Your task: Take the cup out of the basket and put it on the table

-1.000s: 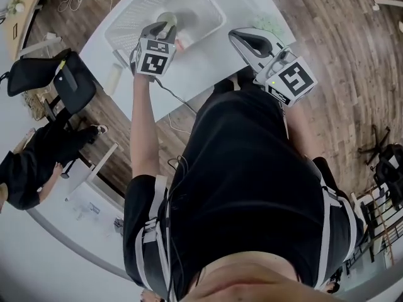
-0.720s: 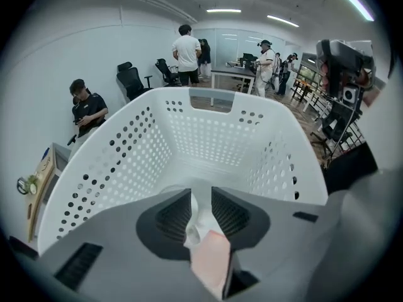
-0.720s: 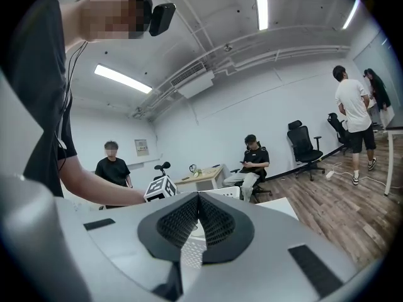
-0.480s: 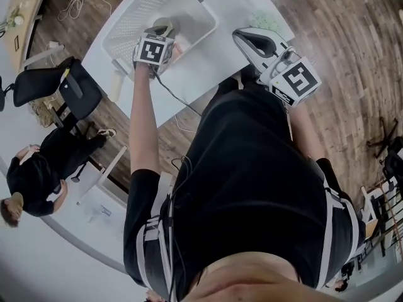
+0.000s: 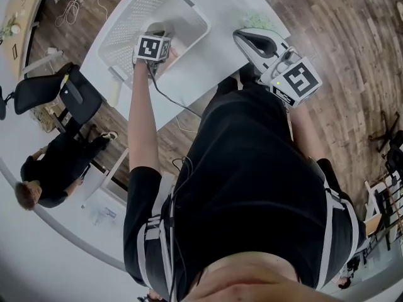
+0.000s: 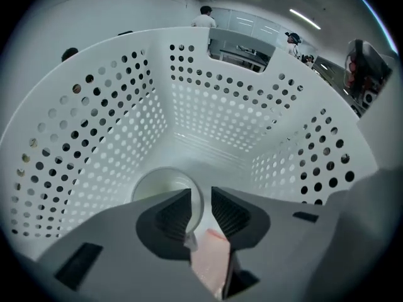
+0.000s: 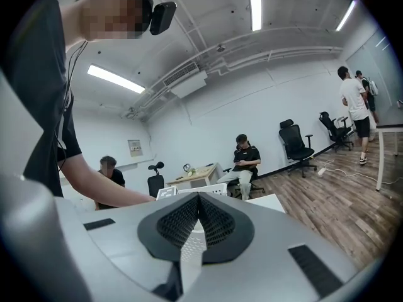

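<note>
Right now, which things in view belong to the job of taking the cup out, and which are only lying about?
Belong to the job: cup, basket, table, left hand-held gripper, open, cup's rim between its jaws.
Only lying about: office chair, floor cables, seated person, right hand-held gripper, shut and empty.

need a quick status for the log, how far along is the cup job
Done: the left gripper is inside the basket, its open jaws straddling the rim of the cup. In hand: the grasp; nothing is pinched yet. Left: lift the cup out and set it on the table. The right gripper is shut and empty.
</note>
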`<state>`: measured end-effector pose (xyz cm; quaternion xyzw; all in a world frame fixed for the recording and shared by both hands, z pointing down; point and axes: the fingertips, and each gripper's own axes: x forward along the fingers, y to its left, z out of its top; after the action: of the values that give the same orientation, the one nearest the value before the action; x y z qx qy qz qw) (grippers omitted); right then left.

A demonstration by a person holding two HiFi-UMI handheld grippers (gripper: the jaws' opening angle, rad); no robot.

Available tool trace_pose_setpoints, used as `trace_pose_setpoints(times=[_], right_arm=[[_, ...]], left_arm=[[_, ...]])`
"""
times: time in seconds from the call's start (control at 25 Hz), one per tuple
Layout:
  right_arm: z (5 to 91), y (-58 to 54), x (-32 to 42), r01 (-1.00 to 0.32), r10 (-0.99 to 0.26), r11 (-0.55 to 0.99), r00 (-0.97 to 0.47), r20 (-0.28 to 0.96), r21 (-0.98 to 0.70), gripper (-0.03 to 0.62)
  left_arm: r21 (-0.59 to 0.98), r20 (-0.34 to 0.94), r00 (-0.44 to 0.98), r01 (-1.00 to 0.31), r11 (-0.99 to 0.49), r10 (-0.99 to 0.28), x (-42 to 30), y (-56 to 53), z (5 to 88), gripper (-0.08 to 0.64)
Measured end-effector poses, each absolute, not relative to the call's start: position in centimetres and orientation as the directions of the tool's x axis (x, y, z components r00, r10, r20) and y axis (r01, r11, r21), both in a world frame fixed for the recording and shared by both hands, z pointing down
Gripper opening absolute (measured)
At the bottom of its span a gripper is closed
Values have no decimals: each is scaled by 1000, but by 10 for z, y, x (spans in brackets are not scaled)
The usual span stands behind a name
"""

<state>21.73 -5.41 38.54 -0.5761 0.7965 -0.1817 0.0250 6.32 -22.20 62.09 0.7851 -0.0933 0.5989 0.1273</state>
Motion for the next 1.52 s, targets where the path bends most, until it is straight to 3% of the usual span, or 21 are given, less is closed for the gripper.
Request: trace_pose_setpoints(times=[0.28,0.52,0.92,1.52], right_arm=[[388,-56,229,-910,-929,260,-327,172,-325,18],[390,-57,232,-909,-929,260,-328,174,-326,18],[393,-62,230,-903,-923,276,-345,173,-329,18],[379,-75,196,-877,-887,374,-433,161,-300,18]], left_arm=[[86,970,242,-317,-944,7,63,-226,629,112],[99,972,233,-325,-940,22,62,-224,633,53],[81,976,215,-308,-948,13,58,-227,631,44],[63,898,432,-311,-948,-82,72,-222,551,44]])
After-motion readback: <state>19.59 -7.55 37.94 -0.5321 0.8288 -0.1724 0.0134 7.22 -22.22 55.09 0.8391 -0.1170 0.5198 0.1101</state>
